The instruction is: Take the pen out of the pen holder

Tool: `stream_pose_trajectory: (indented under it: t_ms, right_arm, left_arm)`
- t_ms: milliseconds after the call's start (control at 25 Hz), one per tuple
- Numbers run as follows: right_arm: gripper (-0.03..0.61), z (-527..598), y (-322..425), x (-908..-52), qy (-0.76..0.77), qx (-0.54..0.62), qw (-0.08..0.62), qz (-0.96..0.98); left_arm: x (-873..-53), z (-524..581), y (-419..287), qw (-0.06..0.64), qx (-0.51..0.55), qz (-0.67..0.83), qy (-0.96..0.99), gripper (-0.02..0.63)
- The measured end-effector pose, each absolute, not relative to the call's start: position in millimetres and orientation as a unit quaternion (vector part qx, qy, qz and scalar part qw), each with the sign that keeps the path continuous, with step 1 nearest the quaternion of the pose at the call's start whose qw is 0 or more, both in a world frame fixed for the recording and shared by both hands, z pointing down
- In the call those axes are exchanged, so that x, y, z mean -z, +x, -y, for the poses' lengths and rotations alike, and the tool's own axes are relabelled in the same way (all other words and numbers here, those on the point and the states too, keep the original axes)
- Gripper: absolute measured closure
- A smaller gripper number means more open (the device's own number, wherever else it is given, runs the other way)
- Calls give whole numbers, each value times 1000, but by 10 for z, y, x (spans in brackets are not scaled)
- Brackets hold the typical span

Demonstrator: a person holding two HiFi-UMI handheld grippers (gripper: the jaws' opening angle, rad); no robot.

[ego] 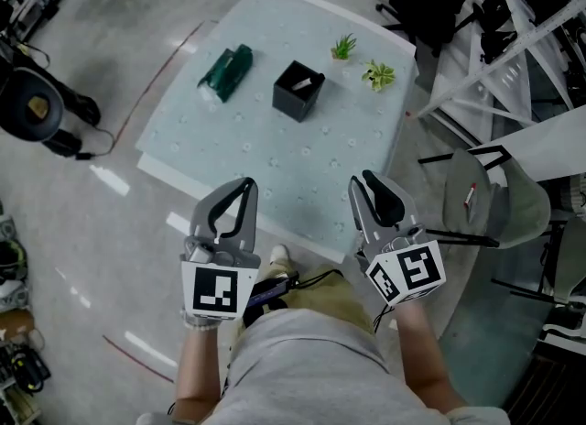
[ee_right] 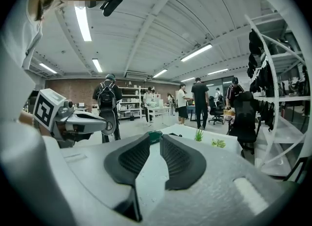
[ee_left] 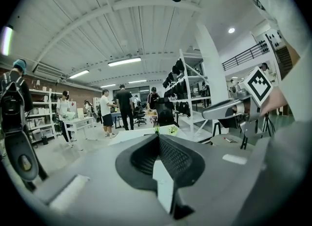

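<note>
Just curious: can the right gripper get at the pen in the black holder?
Probably yes: only bare table lies between the right gripper and the pen in its open-topped pen holder.

Hiding most of the pen (ego: 308, 81) inside the pen holder (ego: 298, 93); covering most of the table (ego: 302, 162) behind the jaws in both gripper views.

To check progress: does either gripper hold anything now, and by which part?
Nothing is held. The jaws of the left gripper and the right gripper are both empty; the pen holder stands untouched on the table.
</note>
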State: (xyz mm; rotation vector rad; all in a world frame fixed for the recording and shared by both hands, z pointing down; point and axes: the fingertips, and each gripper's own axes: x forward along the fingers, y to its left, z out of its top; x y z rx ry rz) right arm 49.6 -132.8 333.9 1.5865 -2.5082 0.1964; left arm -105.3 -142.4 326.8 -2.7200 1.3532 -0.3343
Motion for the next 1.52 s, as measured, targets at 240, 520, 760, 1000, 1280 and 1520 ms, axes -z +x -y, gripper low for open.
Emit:
stream_pose_trajectory:
  t_ms: [240, 520, 760, 1000, 1280, 1520]
  right_arm:
    - [499, 1458, 481, -3365, 529, -63, 85, 842]
    - [499, 1678, 490, -3391, 517, -58, 92, 849]
    - [499, 1910, 491, -3391, 500, -53, 97, 859]
    - [499, 2193, 486, -3435, 479, -44, 106, 870]
    - [499, 2575, 543, -3550, 470, -43, 115, 874]
    - [482, 2848, 550, -3679, 458, -49, 125, 879]
  left_arm:
    - [-3305, 1516, -1090, 43, 115, -444, -888, 600]
    - [-3336, 1663, -1093, 38, 110, -458, -881, 600]
    - [-3372, 1827, -1108, 27, 106, -482, -869, 600]
    - [-3423, 1938, -1122, 19, 110, -506, -855, 600]
    - [-3487, 2035, -1120, 20, 124, -522, -844, 600]
    - [-3536, 2120, -1123, 20, 131, -535, -835, 600]
